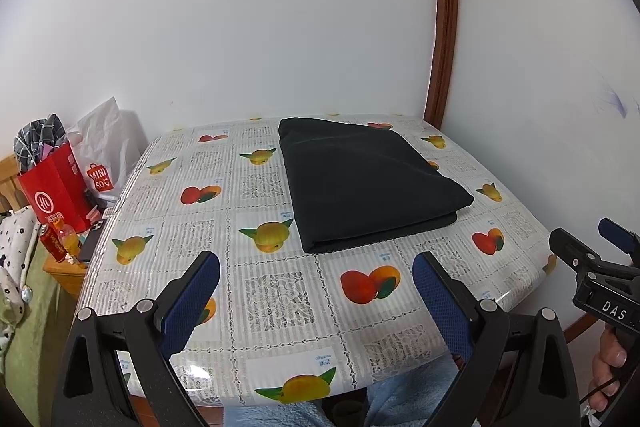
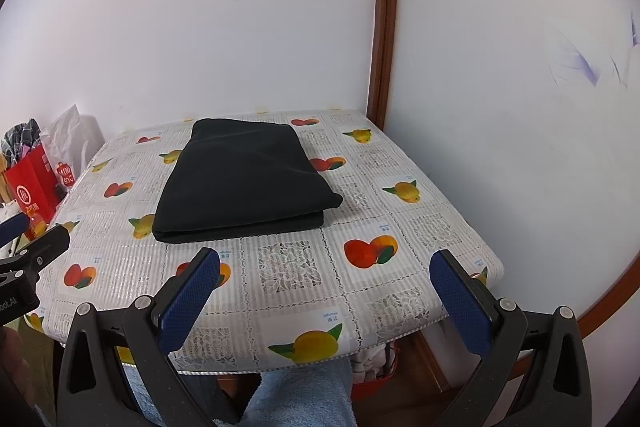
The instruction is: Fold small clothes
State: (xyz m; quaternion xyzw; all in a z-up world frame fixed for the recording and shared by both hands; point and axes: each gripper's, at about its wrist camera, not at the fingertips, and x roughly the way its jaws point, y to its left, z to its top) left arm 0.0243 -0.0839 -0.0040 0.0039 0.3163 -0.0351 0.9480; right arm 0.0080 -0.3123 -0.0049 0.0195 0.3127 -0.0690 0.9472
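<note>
A dark, nearly black garment (image 1: 360, 183) lies folded into a flat rectangle on the table's far middle; it also shows in the right wrist view (image 2: 244, 179). My left gripper (image 1: 316, 263) is open and empty, held above the table's near edge, short of the garment. My right gripper (image 2: 324, 261) is open and empty, also at the near edge, to the right of the left one. The right gripper's tip shows at the right of the left wrist view (image 1: 588, 247); the left gripper's tip shows at the left of the right wrist view (image 2: 36, 239).
The table (image 1: 280, 307) has a fruit-print plastic cloth and stands in a white-walled corner with a brown wooden trim (image 1: 444, 27). Red and white shopping bags (image 1: 56, 187) and bottles stand on a low cabinet to the left. Light blue fabric (image 2: 296, 395) lies below the table's front edge.
</note>
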